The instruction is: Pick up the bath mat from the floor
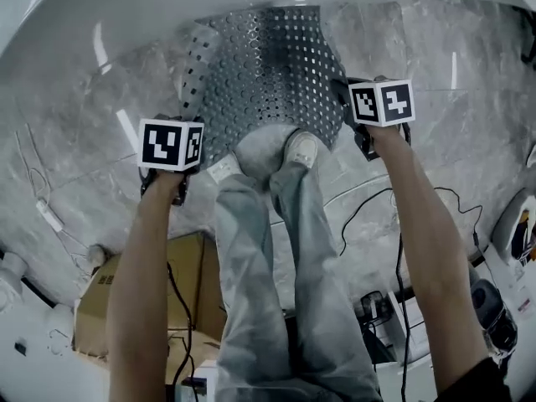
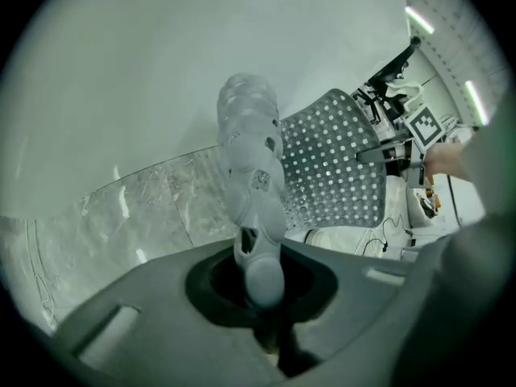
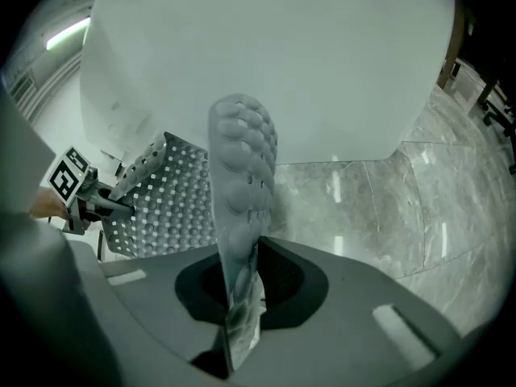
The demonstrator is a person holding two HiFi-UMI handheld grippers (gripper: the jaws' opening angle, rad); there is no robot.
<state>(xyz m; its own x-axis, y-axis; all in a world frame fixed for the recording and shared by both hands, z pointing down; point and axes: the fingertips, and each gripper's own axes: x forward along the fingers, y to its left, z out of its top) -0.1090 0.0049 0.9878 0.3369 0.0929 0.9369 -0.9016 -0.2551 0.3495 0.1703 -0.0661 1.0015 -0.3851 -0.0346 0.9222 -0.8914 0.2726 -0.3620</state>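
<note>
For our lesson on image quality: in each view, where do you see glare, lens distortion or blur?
Head view: bright streaks glare on the marble floor. Left gripper view: a dark circular fisheye border; the bath mat is soft where nearest the lens. Right gripper view: the same border; the white bathtub wall is washed out, almost featureless.

The head view looks steeply down at the bath mat (image 1: 268, 65) and marble floor (image 1: 84, 166). The left tool (image 2: 260, 289) and right tool (image 3: 238, 297) views sit close behind their jaws, facing each other across the mat.
</note>
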